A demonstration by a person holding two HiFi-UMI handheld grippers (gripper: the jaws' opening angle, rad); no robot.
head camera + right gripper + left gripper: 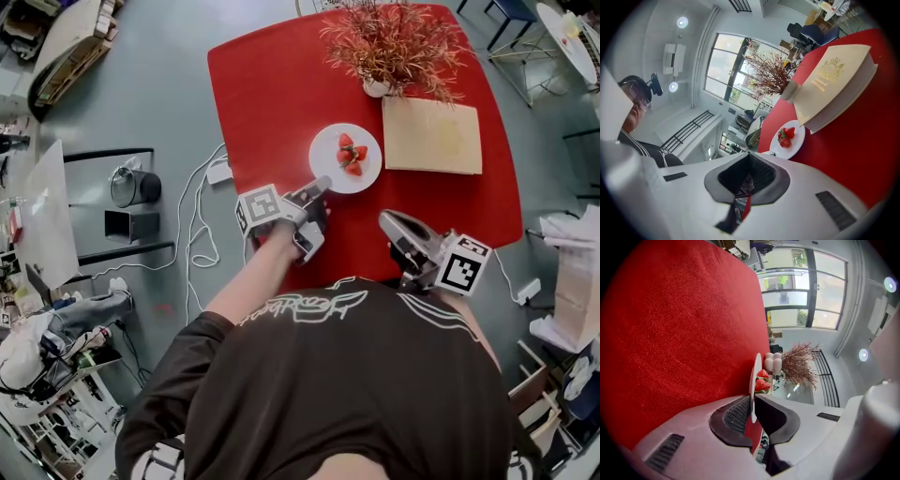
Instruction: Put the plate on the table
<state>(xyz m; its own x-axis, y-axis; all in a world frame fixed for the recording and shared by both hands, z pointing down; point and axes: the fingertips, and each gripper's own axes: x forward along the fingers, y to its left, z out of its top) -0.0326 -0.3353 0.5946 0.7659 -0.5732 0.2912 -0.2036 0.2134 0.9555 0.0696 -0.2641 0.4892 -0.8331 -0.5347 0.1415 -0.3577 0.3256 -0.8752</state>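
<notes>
One plate (345, 157) of strawberries (352, 156) rests on the red bench (272, 94), its near rim clamped by the left hand-held gripper (320, 187). The right hand-held gripper (387, 221), jaws together and empty, hangs over the near edge.

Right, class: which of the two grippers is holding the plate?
The left gripper: its jaws pinch the rim of the white plate. The right gripper is shut on nothing, apart from the plate.
</notes>
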